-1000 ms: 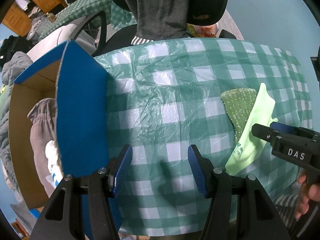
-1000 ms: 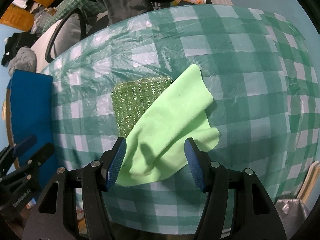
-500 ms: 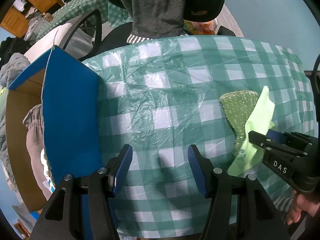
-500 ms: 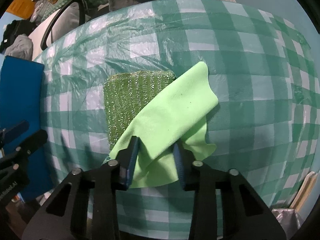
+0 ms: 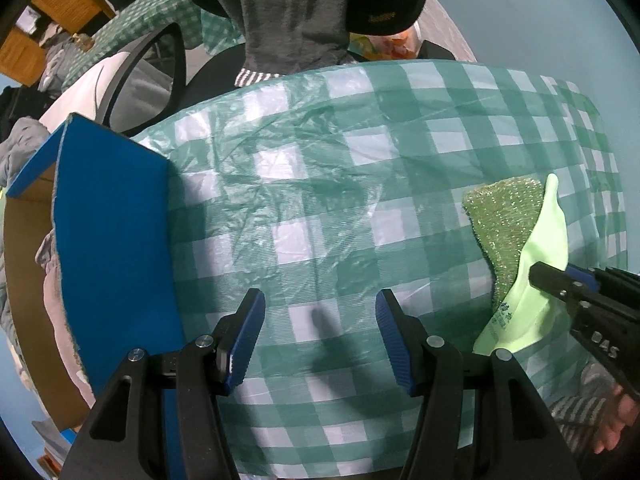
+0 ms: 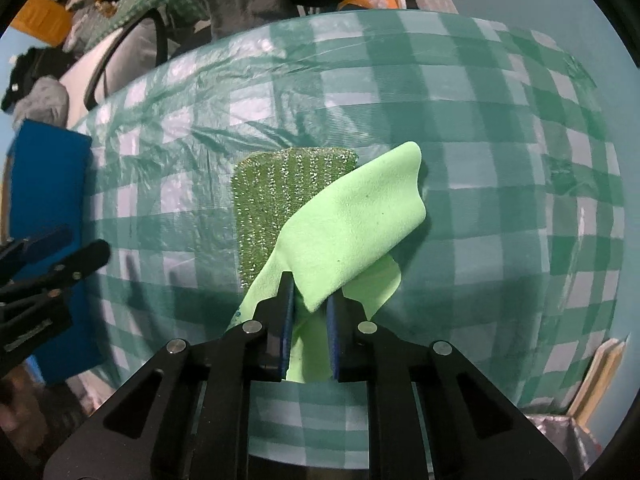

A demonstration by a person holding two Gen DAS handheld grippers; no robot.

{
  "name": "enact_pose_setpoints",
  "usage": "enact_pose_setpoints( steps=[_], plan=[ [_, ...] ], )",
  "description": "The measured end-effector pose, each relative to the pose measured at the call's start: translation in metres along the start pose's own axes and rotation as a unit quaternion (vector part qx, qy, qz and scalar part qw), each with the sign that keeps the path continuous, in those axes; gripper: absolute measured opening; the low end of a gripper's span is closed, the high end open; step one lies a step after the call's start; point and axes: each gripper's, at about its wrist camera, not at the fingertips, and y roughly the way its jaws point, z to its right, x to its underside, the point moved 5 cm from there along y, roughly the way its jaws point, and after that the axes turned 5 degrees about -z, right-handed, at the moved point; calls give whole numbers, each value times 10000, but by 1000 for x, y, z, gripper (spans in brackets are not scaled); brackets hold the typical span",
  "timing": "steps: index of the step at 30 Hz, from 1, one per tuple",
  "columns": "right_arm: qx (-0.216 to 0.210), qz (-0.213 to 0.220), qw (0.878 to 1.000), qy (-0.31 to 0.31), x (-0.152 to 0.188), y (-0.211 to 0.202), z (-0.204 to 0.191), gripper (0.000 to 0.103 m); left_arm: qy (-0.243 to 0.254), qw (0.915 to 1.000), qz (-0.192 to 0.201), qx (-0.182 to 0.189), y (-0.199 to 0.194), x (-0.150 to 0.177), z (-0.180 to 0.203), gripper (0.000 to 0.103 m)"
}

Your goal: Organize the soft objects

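Note:
A light green cloth lies partly over a sparkly green scrub pad on the green checked tablecloth. My right gripper is shut on the near edge of the cloth, which bunches up between its blue pads. In the left wrist view the cloth and pad sit at the right, with the right gripper pinching the cloth. My left gripper is open and empty above the tablecloth, beside a blue cardboard box at the left.
The blue box holds grey and white soft items. A black chair with a grey garment stands behind the table. The checked table ends close to the far edge and right side.
My right gripper moved onto the light green cloth and closed on its near edge, bunching and lifting it. My left gripper stayed open and barely shifted.

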Motion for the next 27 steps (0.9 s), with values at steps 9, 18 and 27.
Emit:
enact_pose_setpoints(
  steps=[9, 18, 27],
  plan=[
    [-408, 124, 9988, -240, 13, -13, 6, 12, 175, 9998, -34, 18, 2, 2, 21, 64],
    [-404, 5, 9987, -325, 20, -4, 4, 23, 200, 9998, -51, -2, 5, 3, 32, 71],
    [-202, 20, 9998, 83, 18, -6, 32, 56, 266, 9996, -39, 8, 9, -12, 50, 71]
  ],
)
